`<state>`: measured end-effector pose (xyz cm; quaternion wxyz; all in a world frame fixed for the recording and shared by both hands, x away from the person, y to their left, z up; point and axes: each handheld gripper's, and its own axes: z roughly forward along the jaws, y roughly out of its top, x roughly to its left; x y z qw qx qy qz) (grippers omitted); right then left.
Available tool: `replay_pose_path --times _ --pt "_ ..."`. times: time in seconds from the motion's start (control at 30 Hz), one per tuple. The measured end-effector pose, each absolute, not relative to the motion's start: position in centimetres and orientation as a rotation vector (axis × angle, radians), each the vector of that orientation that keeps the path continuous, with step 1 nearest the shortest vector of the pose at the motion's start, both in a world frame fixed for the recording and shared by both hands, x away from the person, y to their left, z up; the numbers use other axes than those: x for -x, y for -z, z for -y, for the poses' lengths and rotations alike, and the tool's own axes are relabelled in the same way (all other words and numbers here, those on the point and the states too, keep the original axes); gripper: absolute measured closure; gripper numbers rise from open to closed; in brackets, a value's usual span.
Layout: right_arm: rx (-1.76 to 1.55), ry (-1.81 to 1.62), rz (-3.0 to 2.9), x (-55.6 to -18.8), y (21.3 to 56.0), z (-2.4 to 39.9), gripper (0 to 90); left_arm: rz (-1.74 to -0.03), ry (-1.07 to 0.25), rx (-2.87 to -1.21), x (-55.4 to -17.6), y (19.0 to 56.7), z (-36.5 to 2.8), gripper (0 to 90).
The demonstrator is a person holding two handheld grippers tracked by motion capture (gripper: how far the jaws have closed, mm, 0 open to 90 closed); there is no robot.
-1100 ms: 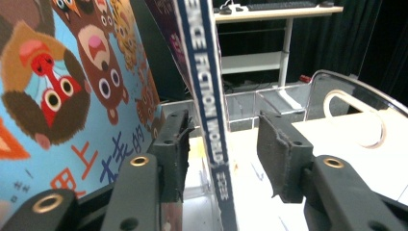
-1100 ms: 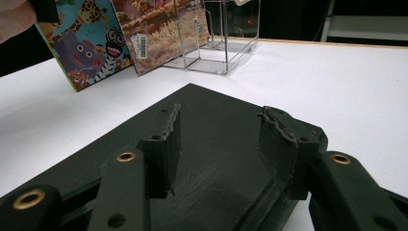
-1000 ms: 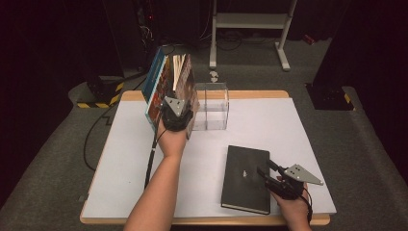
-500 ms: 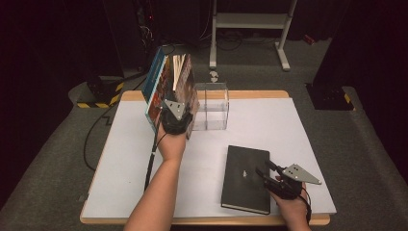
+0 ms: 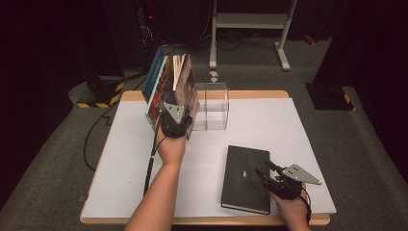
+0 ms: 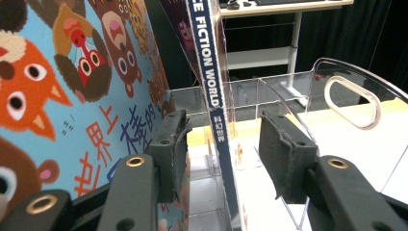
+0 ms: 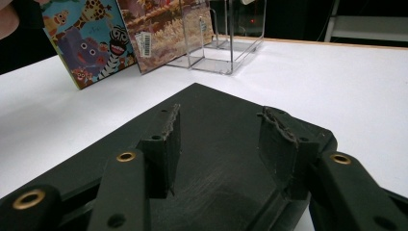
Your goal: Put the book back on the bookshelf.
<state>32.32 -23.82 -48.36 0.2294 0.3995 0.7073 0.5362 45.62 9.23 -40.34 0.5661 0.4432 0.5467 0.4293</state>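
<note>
Several books (image 5: 166,82) lean to the left against a clear acrylic holder (image 5: 211,103) at the back of the table. My left gripper (image 5: 174,122) is at their near edge. Its jaws (image 6: 221,139) stand open around a thin blue spine (image 6: 207,57), and neither pad presses on it. The left pad (image 6: 171,149) is close beside a cartoon-animal cover (image 6: 62,86). A black book (image 5: 243,192) lies flat at the front right. My right gripper (image 5: 265,168) hovers low over its right edge, open (image 7: 219,125), with only the black cover (image 7: 207,98) beneath.
The white table top (image 5: 298,125) has a wooden rim. A cable (image 5: 149,163) trails from the left gripper toward the front. A white stand (image 5: 250,21) and a striped floor base (image 5: 98,98) lie beyond the table.
</note>
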Motion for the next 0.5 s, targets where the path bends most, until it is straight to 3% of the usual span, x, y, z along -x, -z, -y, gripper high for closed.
replay_pose_path --times 0.5 --pt "-1.096 -1.477 -1.948 -32.3 48.3 23.7 49.1 -1.264 -1.017 -1.033 -43.1 40.1 -9.5 52.7"
